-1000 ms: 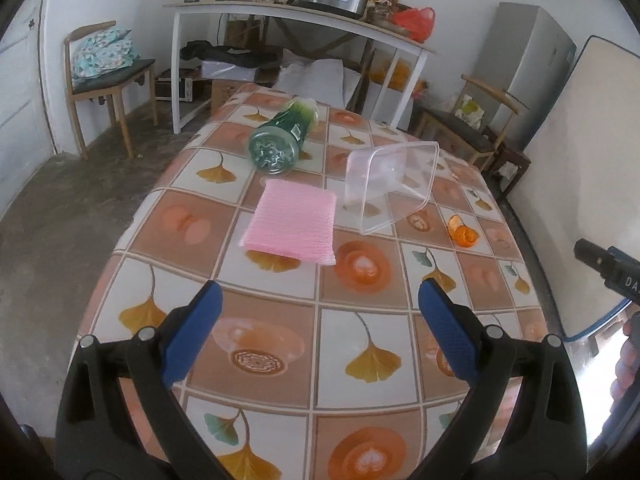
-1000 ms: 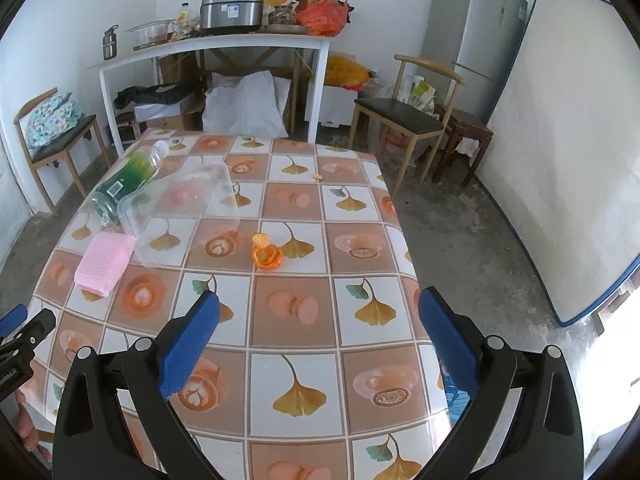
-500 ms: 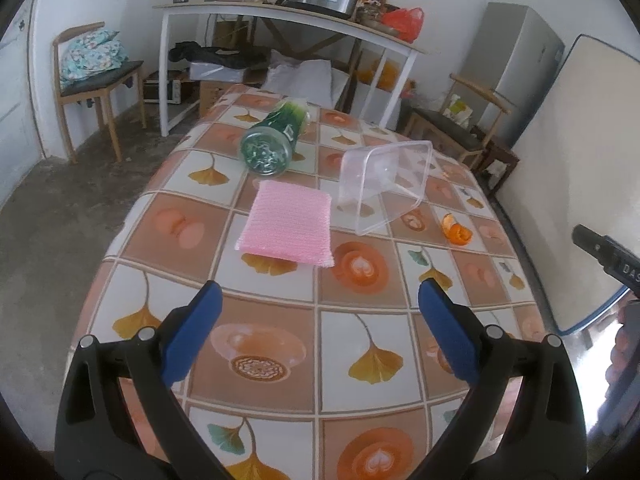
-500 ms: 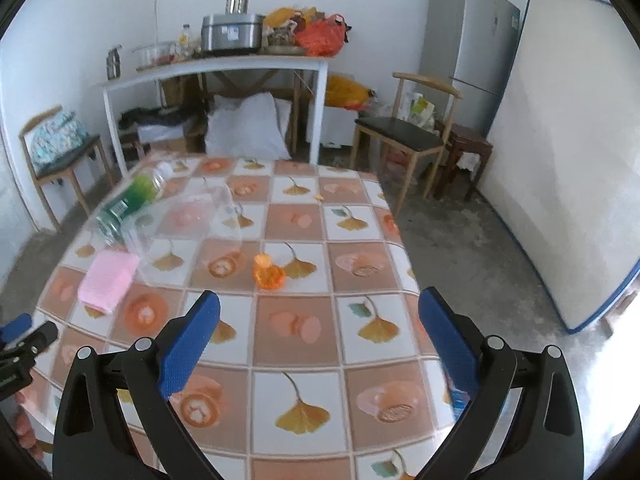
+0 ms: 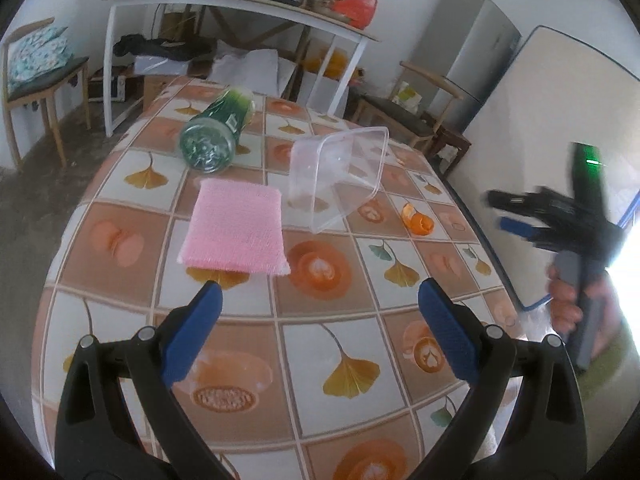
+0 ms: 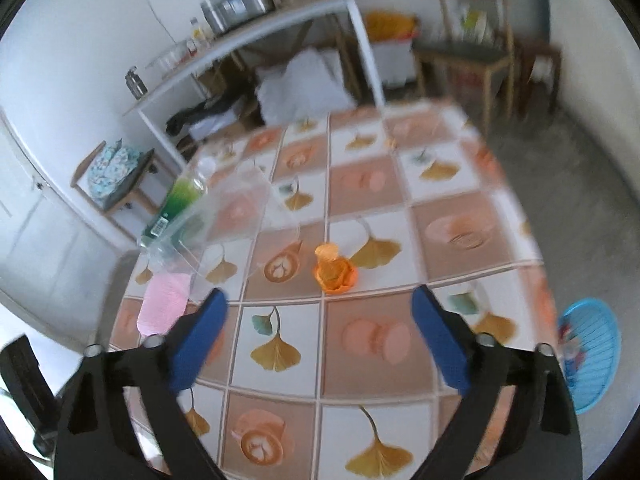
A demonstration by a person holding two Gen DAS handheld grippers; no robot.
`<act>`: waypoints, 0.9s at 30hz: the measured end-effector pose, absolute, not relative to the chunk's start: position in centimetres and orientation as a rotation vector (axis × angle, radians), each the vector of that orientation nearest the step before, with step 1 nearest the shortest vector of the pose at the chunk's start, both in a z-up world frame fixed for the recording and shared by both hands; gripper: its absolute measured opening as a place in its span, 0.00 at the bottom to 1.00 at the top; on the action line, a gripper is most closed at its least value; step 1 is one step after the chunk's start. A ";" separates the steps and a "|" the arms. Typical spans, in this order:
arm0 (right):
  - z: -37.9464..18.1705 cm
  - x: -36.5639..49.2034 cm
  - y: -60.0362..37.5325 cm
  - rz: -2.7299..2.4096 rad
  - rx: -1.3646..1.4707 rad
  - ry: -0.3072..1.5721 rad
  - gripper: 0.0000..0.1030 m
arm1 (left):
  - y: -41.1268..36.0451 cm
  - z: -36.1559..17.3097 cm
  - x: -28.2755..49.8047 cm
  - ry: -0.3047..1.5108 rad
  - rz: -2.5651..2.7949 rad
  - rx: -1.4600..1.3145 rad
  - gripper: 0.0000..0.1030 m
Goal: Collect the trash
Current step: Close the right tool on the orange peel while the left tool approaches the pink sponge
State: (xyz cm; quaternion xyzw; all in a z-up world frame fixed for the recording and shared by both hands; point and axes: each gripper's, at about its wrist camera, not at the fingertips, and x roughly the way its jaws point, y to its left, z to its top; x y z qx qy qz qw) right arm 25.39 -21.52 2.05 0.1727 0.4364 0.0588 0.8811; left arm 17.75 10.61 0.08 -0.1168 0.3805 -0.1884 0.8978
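Left tool [image 5: 316, 304]: jaws spread wide with nothing between them, hanging over the near part of the worktop, its blue pads pointing toward the pink cloth.
Right tool [image 6: 318, 308]: jaws apart and closing, with nothing between the pads; it points down at the orange peel. The left wrist view shows it as a dark blur at the right edge, carried by a hand [image 5: 568, 300].
Orange peel [image 6: 334, 270]: a small curled heap lying on the worktop just beyond the right tool's pads, apart from them; in the left wrist view it sits to the right of the clear container.
Worktop [image 5: 360, 360]: covered with a cloth of orange and white squares printed with ginkgo leaves.
Pink cloth [image 5: 236, 230]: folded flat, just ahead of the left tool.
Clear container [image 5: 340, 176]: an empty plastic tub tipped on its side, beside the pink cloth.
Green bottle [image 5: 214, 132]: lying on its side beyond the pink cloth, base toward the left camera.
Blue basket [image 6: 592, 356]: on the floor off the worktop's right edge, something inside, too blurred to tell.
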 end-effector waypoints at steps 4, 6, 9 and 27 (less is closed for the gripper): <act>-2.4 29.3 -22.4 0.122 0.432 1.020 0.58 | 10.6 -0.2 18.6 0.786 -0.398 -0.228 0.92; -3.9 30.5 -22.5 0.099 0.421 1.051 0.46 | 10.5 -0.2 18.8 0.778 -0.409 -0.215 0.92; -5.2 31.5 -22.1 0.089 0.386 1.073 0.37 | 10.7 0.0 18.7 0.755 -0.421 -0.194 0.92; -4.9 30.5 -19.0 0.096 0.158 1.033 0.07 | 12.7 -0.5 18.9 0.763 -0.413 -0.175 0.80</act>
